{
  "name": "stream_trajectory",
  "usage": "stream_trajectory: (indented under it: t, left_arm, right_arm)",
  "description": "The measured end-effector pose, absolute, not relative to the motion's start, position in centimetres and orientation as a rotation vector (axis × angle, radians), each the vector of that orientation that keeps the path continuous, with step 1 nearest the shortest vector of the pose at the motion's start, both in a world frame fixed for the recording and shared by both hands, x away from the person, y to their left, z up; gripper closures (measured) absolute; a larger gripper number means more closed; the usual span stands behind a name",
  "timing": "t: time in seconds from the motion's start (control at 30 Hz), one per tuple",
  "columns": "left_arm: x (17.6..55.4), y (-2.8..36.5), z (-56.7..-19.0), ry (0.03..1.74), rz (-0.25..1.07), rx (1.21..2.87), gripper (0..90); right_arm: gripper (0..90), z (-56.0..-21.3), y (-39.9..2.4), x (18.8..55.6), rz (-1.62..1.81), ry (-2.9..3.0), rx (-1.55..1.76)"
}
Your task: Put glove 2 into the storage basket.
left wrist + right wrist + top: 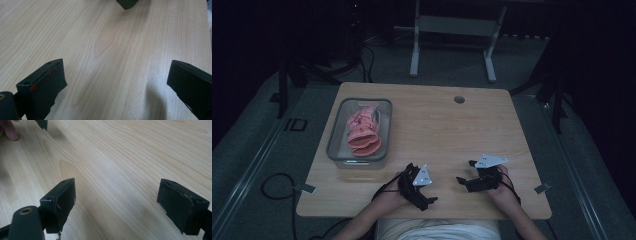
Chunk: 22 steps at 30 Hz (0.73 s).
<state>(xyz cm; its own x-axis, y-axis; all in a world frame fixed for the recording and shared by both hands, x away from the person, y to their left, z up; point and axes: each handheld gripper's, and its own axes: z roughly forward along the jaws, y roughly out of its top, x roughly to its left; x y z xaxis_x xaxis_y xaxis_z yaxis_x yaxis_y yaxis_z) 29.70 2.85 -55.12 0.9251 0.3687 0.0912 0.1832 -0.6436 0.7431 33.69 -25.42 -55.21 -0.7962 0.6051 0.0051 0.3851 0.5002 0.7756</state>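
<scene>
On the wooden table (437, 125) my left gripper (424, 184) rests near the front edge, open, its jaws pointing right with nothing between them. My right gripper (465, 171) lies a short way to its right, also open and empty, facing left toward it. In the left gripper view the left gripper (115, 75) spans bare wood, and a jaw tip of the other gripper (127, 3) shows at the top. The right gripper (116, 195) likewise spans bare wood in its own view. A clear bin (335, 145) at the table's left holds a pink ribbed item (363, 131).
A round cable hole (459, 99) sits near the table's far edge. Small metal clips (542, 188) hang at the front corners. A white desk frame (414, 55) stands on the dark floor behind, and cables (274, 187) lie at the left.
</scene>
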Motion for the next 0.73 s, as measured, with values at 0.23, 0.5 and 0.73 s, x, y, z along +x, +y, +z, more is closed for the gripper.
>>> stream_trajectory:
  t: [0.23,0.5,0.73]
  left_arm:
    - [29.2,3.0,-55.1,0.353,0.318,2.283,1.5]
    - [29.0,3.3,-55.1,0.347,0.32,2.276,1.5]
    - [29.0,3.3,-55.1,0.333,0.318,2.279,1.5]
  right_arm:
    - [15.1,-55.1,-26.1,33.4,1.2,2.437,0.798]
    - [15.1,-55.3,-26.5,33.5,1.203,2.413,0.814]
    - [15.1,-55.3,-26.6,33.5,1.212,2.405,0.817]
